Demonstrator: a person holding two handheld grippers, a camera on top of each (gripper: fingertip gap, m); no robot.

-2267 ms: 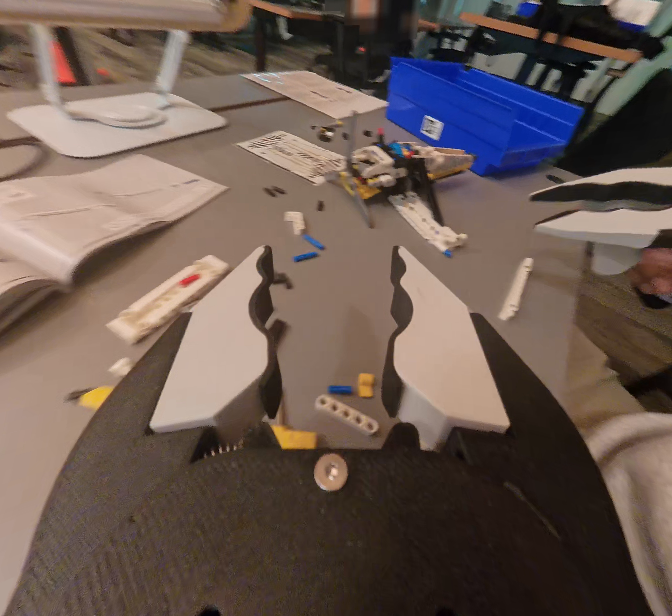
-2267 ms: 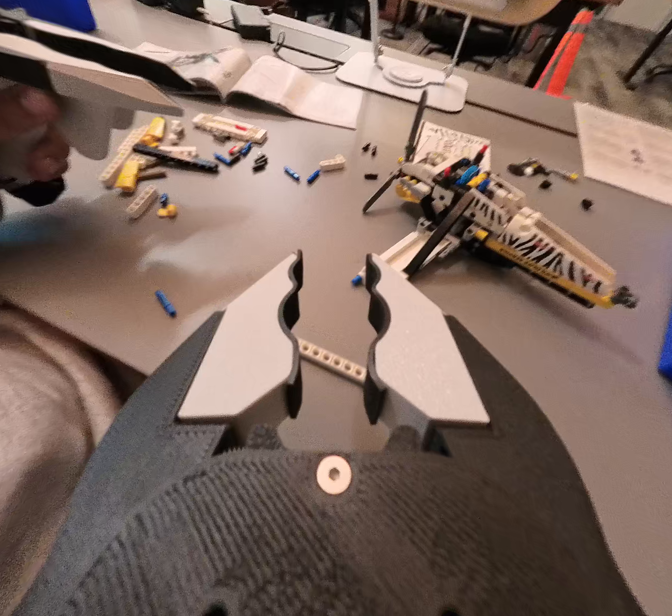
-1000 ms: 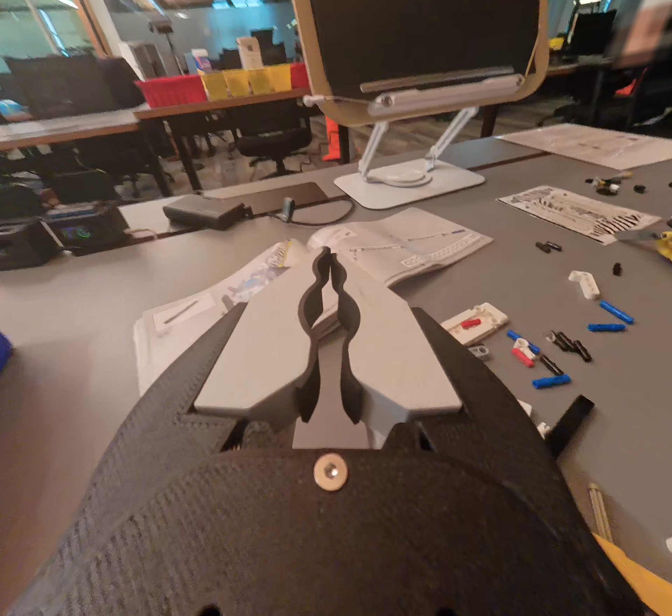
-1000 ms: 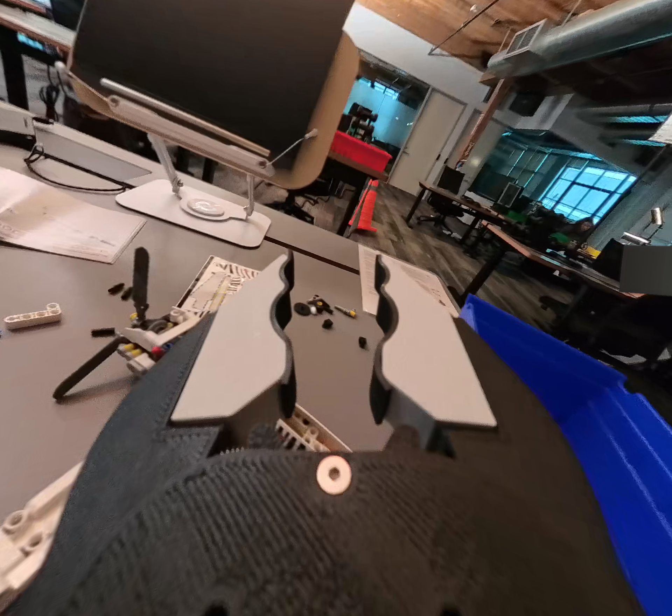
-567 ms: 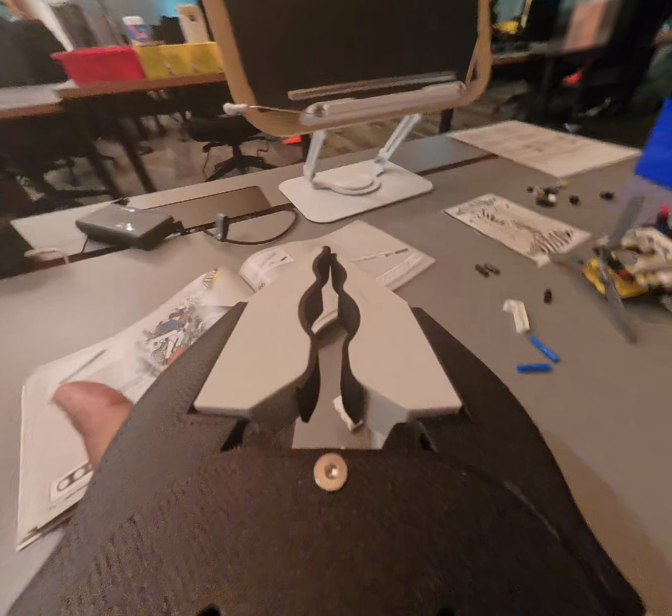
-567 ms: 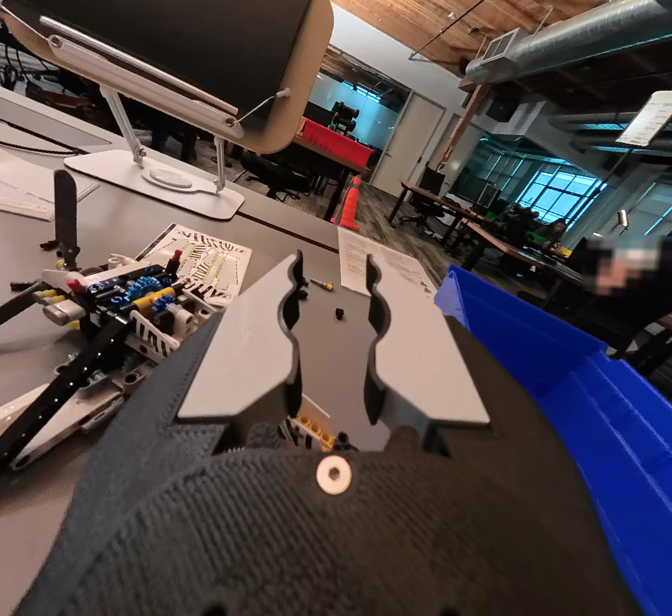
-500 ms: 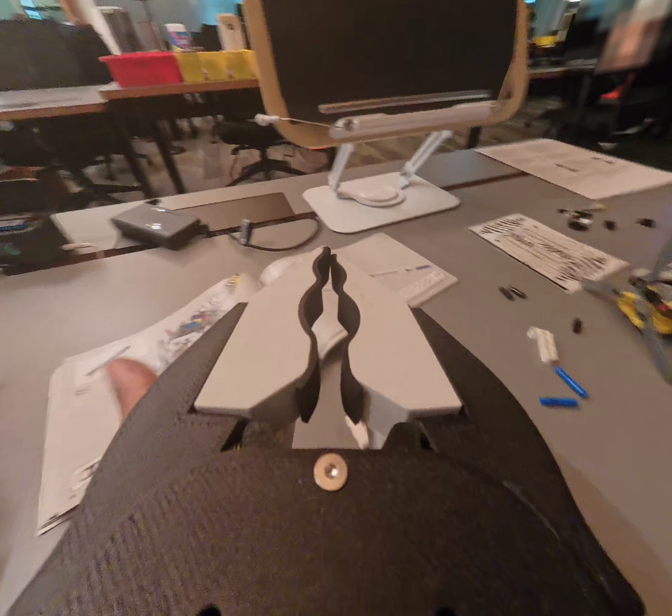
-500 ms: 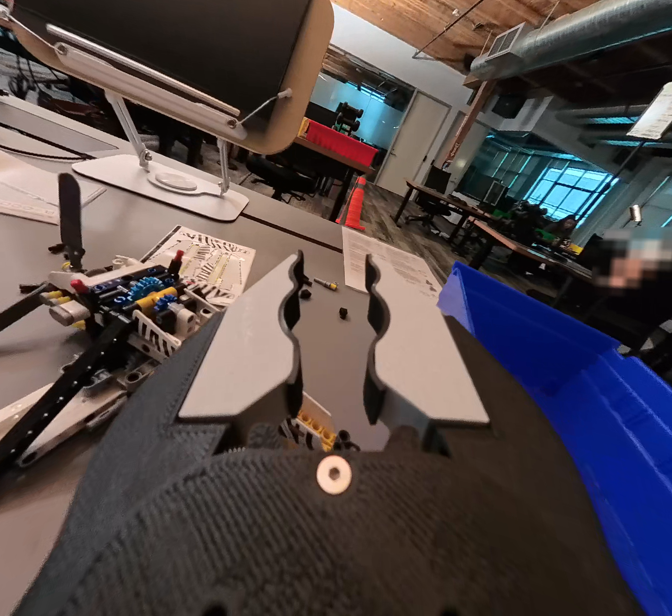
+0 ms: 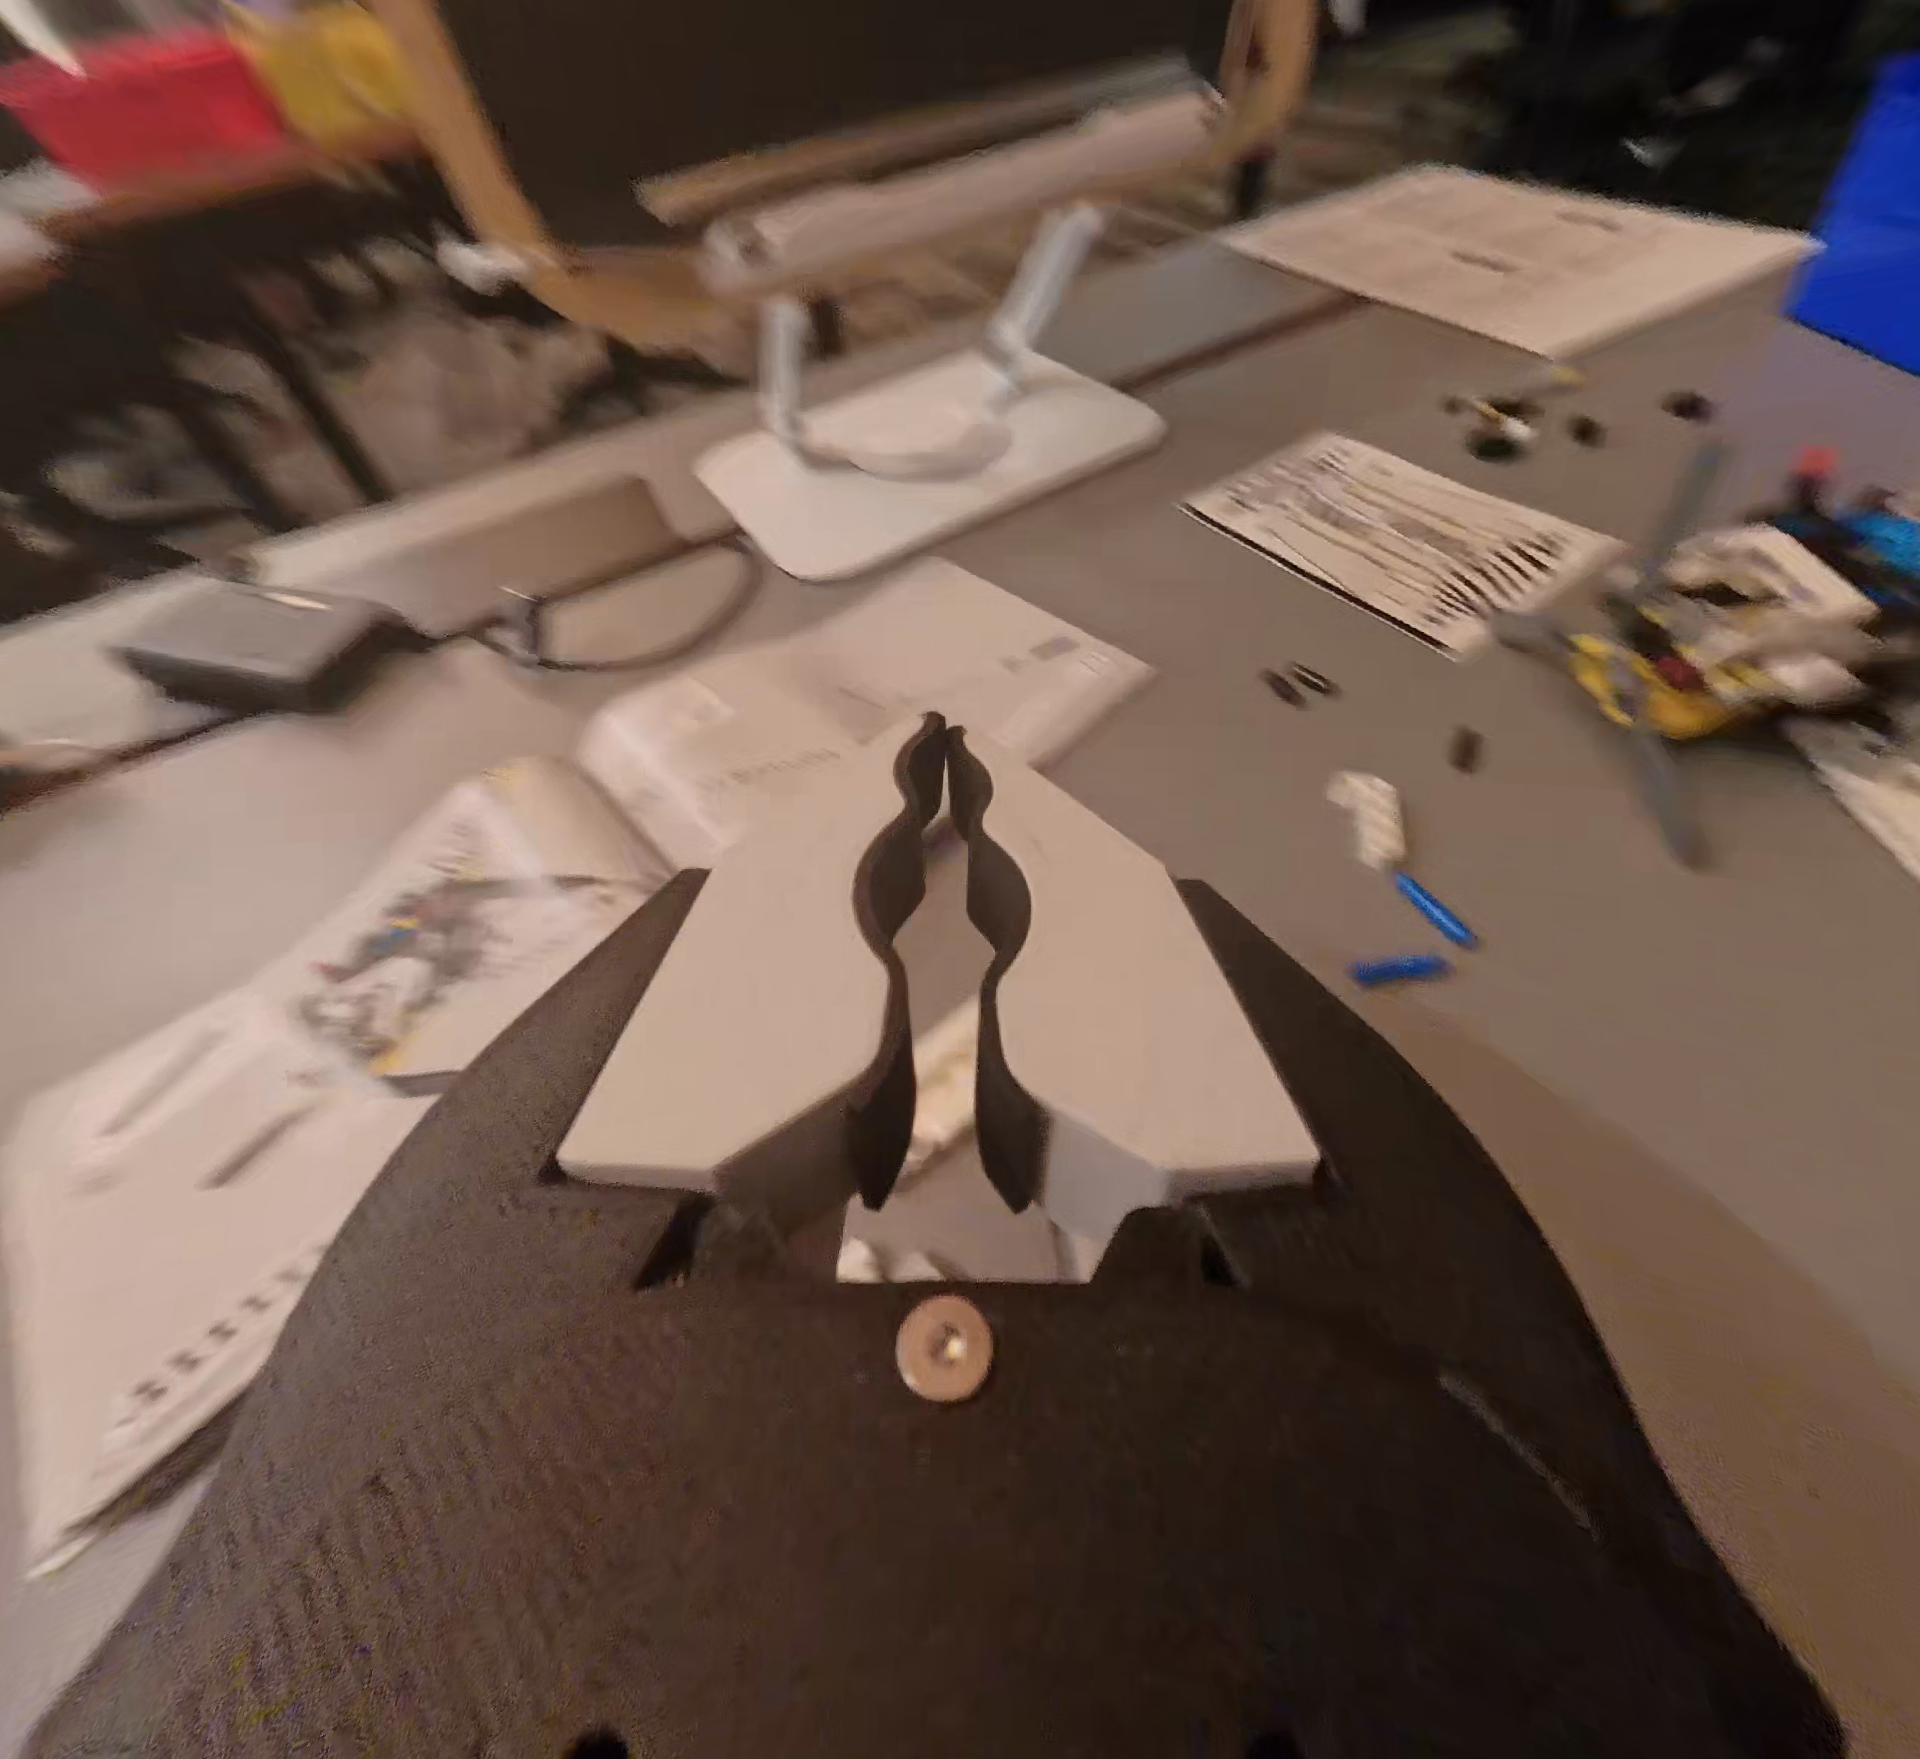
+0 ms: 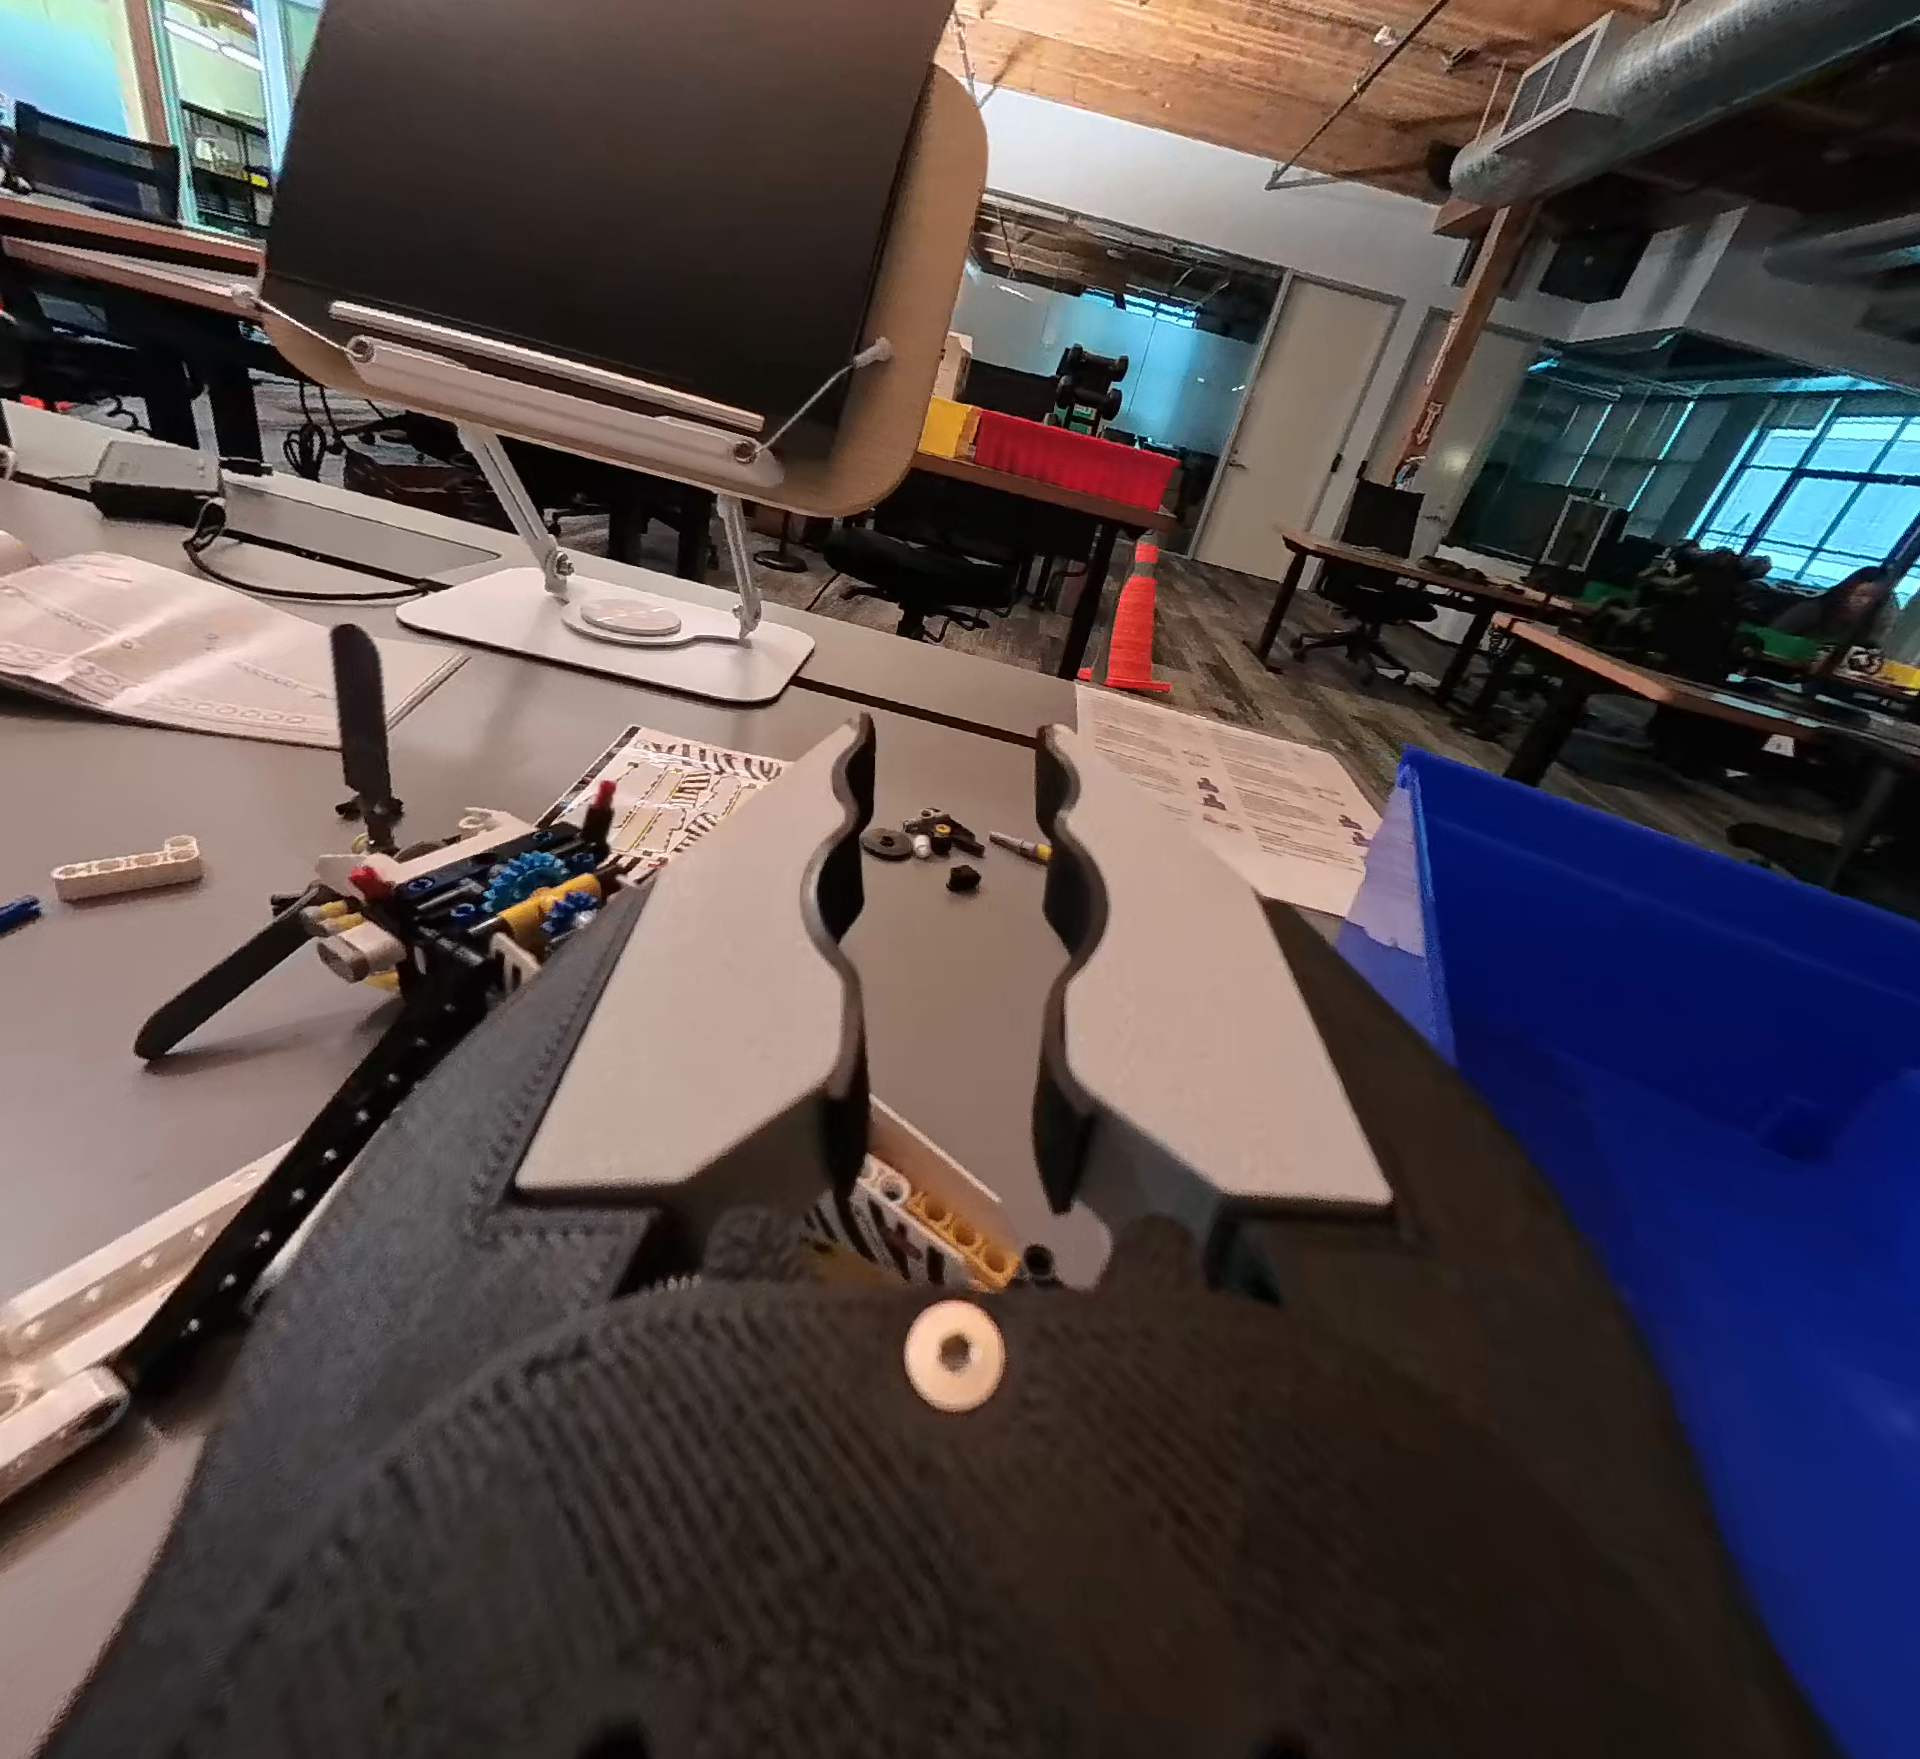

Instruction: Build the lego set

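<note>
The part-built lego plane (image 10: 468,899), with black propeller blades, blue gears and yellow parts, lies on the grey table (image 10: 156,1117), left of and partly under my right gripper (image 10: 956,764). That gripper is open and empty. The plane shows blurred at the far right of the left wrist view (image 9: 1714,639). My left gripper (image 9: 945,738) is shut, its tips touching, above the open instruction booklet (image 9: 416,930). A pale piece (image 9: 940,1096) shows between its fingers near their base; I cannot tell whether it is held or lies below.
A blue bin (image 10: 1662,1034) stands close on the right. A book stand (image 10: 623,151) is at the back, with a sticker sheet (image 10: 675,795) and a paper sheet (image 10: 1226,795) nearby. A white angled beam (image 10: 125,862), blue pins (image 9: 1397,969) and small black parts (image 10: 914,842) are scattered. The gap from one gripper's tips to the other's is roughly 35 centimeters.
The left view has dipped and swung a little right, now blurred; the hand on the booklet no longer shows. The right gripper has shifted slightly, and both grippers keep their states.
</note>
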